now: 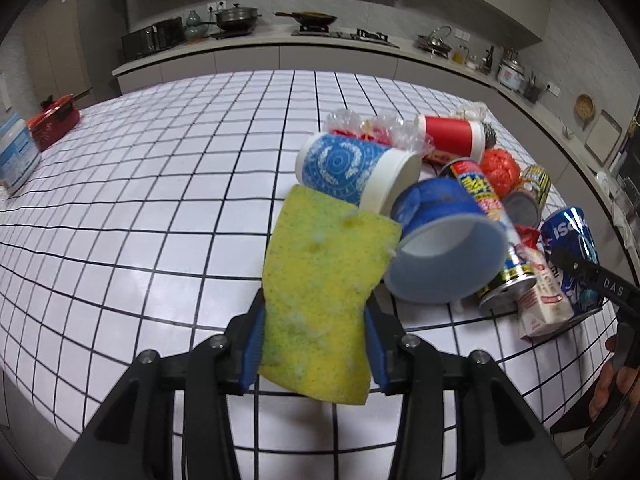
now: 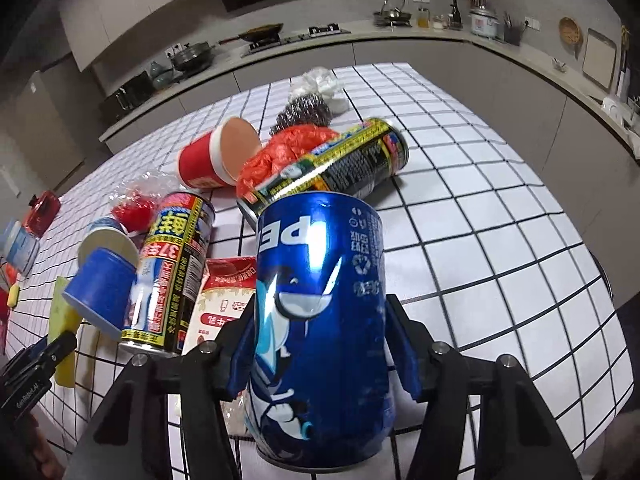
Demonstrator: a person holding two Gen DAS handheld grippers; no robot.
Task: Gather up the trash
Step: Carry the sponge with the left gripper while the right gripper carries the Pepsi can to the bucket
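My left gripper (image 1: 314, 340) is shut on a yellow sponge cloth (image 1: 320, 280), held above the tiled table beside the trash pile. My right gripper (image 2: 324, 344) is shut on a blue Pepsi can (image 2: 320, 312), held upside down. The pile holds a plain blue paper cup (image 1: 444, 248), a blue patterned cup (image 1: 352, 168), a red cup (image 1: 452, 136), two printed cans (image 2: 176, 268) (image 2: 344, 164), an orange bag (image 2: 288, 152), a steel scourer (image 2: 304, 112), a milk carton (image 2: 220, 304) and clear plastic wrap (image 1: 376, 128).
The white tiled table (image 1: 160, 200) stretches left and far. A red pot (image 1: 54, 120) and a white-blue tub (image 1: 14, 156) stand at its far left edge. Kitchen counters (image 1: 280, 44) with cookware run behind. White crumpled paper (image 2: 320, 84) lies beyond the scourer.
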